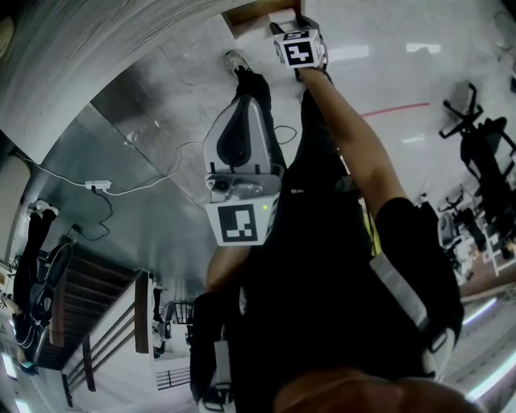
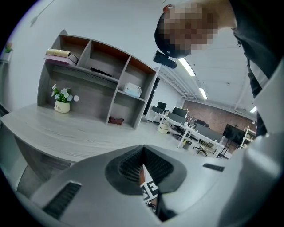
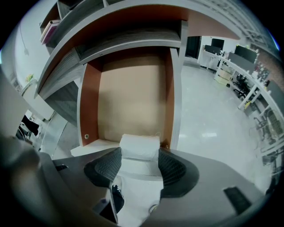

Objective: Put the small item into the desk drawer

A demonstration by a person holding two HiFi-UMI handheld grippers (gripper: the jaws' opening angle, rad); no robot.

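Note:
A small white rolled item [image 3: 139, 146] sits between the dark pads of my right gripper [image 3: 140, 159], which is shut on it. It hangs over the open desk drawer [image 3: 133, 102], which has a beige bottom and red-brown side walls. In the head view the right gripper [image 1: 289, 31] reaches out at arm's length to the drawer [image 1: 251, 14] at the top edge. My left gripper [image 1: 240, 109] is held close to the body, pointing away from the drawer. Its jaws meet at the tips [image 2: 143, 150] with nothing between them.
The grey desk top [image 2: 66, 128] carries a shelf unit [image 2: 97, 80] holding books, a potted plant [image 2: 62, 99] and a small box. A power strip [image 1: 97, 187] with cable lies on the floor at left. The person's shoe [image 1: 235, 61] stands near the drawer. Office chairs [image 1: 484, 145] are at right.

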